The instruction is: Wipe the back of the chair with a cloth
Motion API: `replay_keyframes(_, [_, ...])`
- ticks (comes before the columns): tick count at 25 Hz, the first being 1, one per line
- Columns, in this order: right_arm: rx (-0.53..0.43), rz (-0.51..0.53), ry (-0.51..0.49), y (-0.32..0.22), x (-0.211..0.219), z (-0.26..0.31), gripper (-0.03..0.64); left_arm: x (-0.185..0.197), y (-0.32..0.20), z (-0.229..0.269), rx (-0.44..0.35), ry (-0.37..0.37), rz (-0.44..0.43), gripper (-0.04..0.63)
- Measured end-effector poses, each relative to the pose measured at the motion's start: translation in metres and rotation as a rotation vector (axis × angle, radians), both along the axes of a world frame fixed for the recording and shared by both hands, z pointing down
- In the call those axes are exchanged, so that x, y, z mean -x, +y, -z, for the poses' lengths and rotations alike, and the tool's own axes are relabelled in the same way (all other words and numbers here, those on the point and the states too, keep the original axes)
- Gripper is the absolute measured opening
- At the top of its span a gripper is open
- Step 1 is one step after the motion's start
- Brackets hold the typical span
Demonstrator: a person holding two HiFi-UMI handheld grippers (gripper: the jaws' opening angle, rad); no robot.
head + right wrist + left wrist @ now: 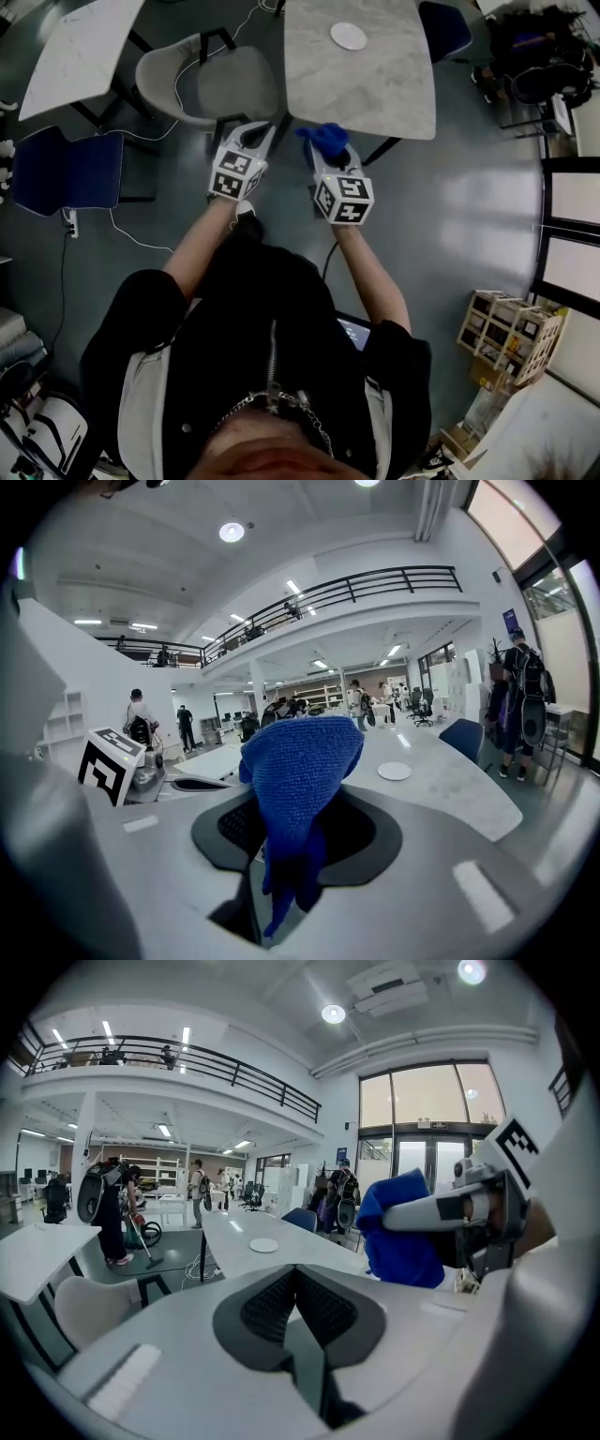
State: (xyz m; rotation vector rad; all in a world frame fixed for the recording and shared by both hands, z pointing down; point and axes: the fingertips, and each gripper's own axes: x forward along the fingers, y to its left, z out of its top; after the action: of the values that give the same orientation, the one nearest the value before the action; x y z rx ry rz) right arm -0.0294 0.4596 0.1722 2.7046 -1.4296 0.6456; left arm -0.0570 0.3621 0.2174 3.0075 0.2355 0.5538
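A blue cloth [320, 137] sticks up out of my right gripper [330, 153], which is shut on it; in the right gripper view the cloth [295, 766] fills the jaws and hides the tips. My left gripper [256, 137] is held just left of it, shut with nothing in it [296, 1277]. The grey chair [204, 82] stands ahead and to the left of both grippers, its curved back [159, 80] on its left side. In the left gripper view, the chair [80, 1305] shows at lower left, and the cloth [403, 1237] and right gripper [469, 1208] at right.
A marble table [361, 84] with a white plate [349, 36] stands straight ahead. A second white table [75, 52] is at far left, a blue chair [70, 171] is at left, with cables on the floor. People stand and walk in the hall beyond.
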Motion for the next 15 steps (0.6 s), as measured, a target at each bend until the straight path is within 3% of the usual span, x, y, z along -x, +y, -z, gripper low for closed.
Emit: replay_keyframes(15, [0.013, 0.142, -0.046, -0.165, -0.078, -0.016, 0.141, -0.049, -0.137, -0.029, 0.029, -0.065, 0.098, 0.011])
